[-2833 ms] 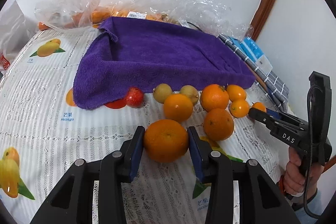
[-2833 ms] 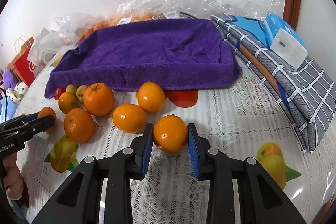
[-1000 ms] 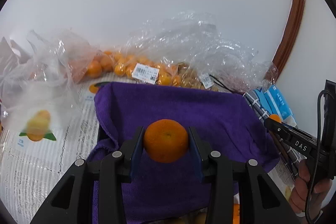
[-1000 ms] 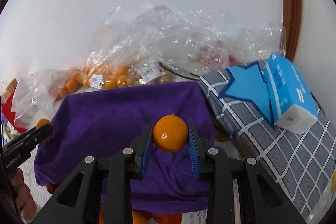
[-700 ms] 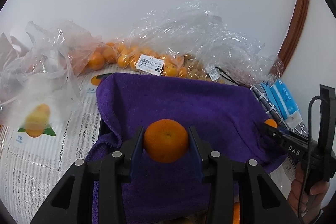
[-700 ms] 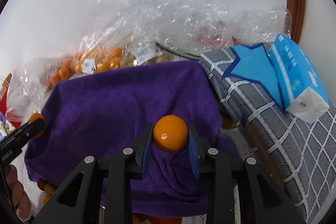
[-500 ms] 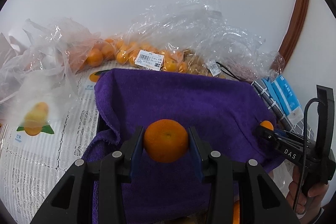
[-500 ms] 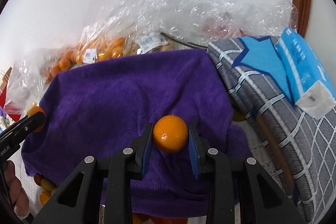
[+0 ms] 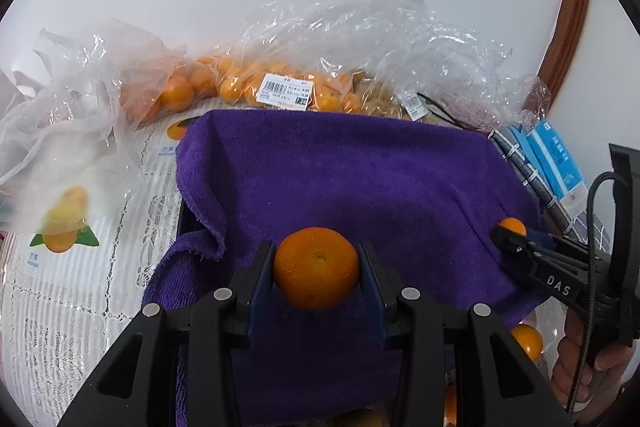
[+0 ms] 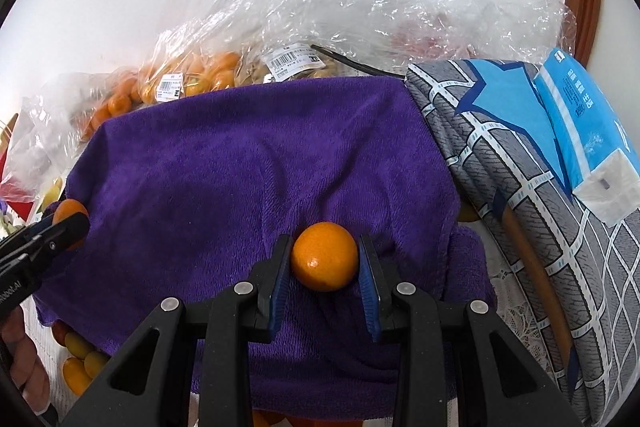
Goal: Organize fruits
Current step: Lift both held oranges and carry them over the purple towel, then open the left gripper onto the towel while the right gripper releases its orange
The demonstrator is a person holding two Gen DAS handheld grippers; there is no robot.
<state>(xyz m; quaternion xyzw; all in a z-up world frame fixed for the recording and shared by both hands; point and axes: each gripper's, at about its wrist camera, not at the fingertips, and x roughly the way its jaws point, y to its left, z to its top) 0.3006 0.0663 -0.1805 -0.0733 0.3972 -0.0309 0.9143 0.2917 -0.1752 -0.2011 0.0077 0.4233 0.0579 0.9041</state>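
Note:
My left gripper [image 9: 316, 273] is shut on a large orange [image 9: 316, 273] and holds it above the near left part of the purple towel [image 9: 340, 179]. My right gripper [image 10: 324, 257] is shut on a smaller orange [image 10: 324, 257] above the towel's right part [image 10: 240, 179]. Each gripper shows in the other's view, the right one [image 9: 506, 233] at the towel's right edge and the left one [image 10: 70, 219] at its left edge. The towel covers a raised dark tray, mostly hidden.
Clear plastic bags of small oranges [image 9: 240, 87] lie behind the towel. A grey checked cloth [image 10: 520, 187] with a blue tissue pack [image 10: 584, 123] lies to the right. Loose fruit [image 10: 78, 359] lies on the lace tablecloth [image 9: 60, 307] in front of the towel.
Both grippers have lifted their oranges off the table and carried them over the purple towel. In the last half second both have sunk a little closer to it.

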